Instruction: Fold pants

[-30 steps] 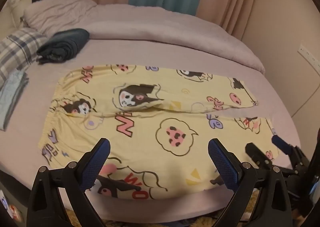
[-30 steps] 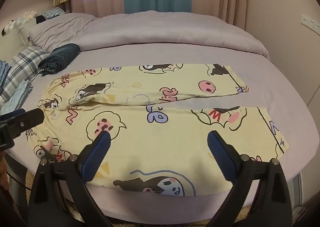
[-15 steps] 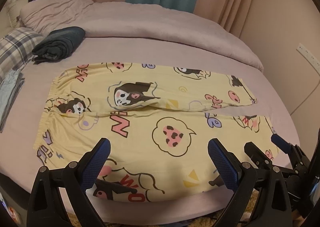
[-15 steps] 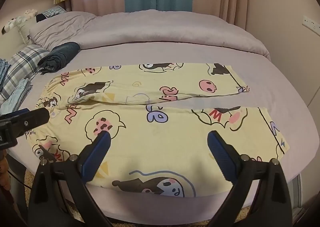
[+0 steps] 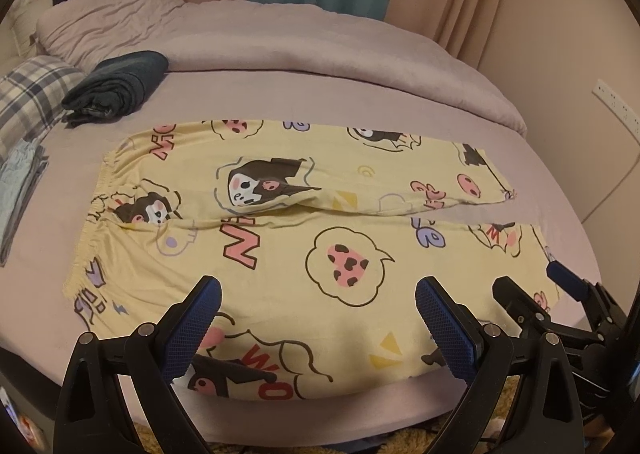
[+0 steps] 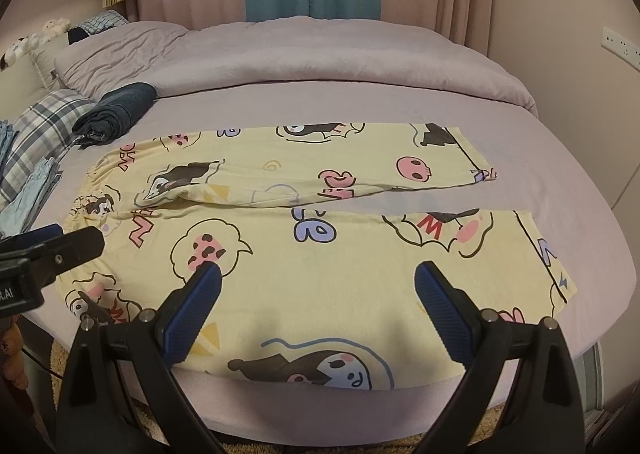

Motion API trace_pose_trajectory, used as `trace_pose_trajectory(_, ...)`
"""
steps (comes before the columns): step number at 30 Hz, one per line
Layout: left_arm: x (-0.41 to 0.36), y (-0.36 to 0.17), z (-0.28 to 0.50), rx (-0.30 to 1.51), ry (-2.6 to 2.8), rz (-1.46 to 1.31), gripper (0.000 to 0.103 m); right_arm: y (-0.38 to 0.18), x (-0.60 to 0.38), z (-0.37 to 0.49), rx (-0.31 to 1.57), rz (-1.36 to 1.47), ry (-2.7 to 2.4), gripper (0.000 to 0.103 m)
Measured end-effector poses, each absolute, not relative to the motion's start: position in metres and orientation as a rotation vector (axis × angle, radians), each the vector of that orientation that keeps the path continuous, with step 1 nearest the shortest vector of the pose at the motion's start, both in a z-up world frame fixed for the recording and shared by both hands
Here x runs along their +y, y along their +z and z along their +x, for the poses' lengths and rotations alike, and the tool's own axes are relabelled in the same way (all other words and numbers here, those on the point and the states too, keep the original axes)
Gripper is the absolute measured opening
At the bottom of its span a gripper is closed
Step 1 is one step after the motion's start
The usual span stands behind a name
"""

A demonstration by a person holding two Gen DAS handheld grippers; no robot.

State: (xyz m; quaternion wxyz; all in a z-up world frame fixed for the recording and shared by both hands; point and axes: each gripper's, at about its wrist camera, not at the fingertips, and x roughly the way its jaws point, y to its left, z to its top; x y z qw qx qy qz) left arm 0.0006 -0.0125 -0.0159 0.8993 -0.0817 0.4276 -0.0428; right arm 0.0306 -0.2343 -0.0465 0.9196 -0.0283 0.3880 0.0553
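Pants point(image 5: 320, 254), yellow, flat on bed point(image 5: 360, 94): both grippers' fingers point(image 5: 192, 326) wide, empty; near leg's edge below fingertips, best pinched evenly before folding over.

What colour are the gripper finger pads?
Dark blue, textured pads on black arms; clearest in the right wrist view.

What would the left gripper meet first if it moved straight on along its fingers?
Most likely the yellow cartoon-print pants, on the near leg around the heart speech-bubble print. The left gripper is open and empty above that leg; nothing else shows in between, though the depth is unclear.
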Motion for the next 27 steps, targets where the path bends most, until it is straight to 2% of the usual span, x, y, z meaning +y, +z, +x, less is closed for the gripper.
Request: trace_pose_trajectory(27, -0.016, -0.023, 0.000, 0.932, -0.075, -0.151, 0.098, -0.051, -0.257, 0.032, 0.835, 0.028, 0.093, 0.098)
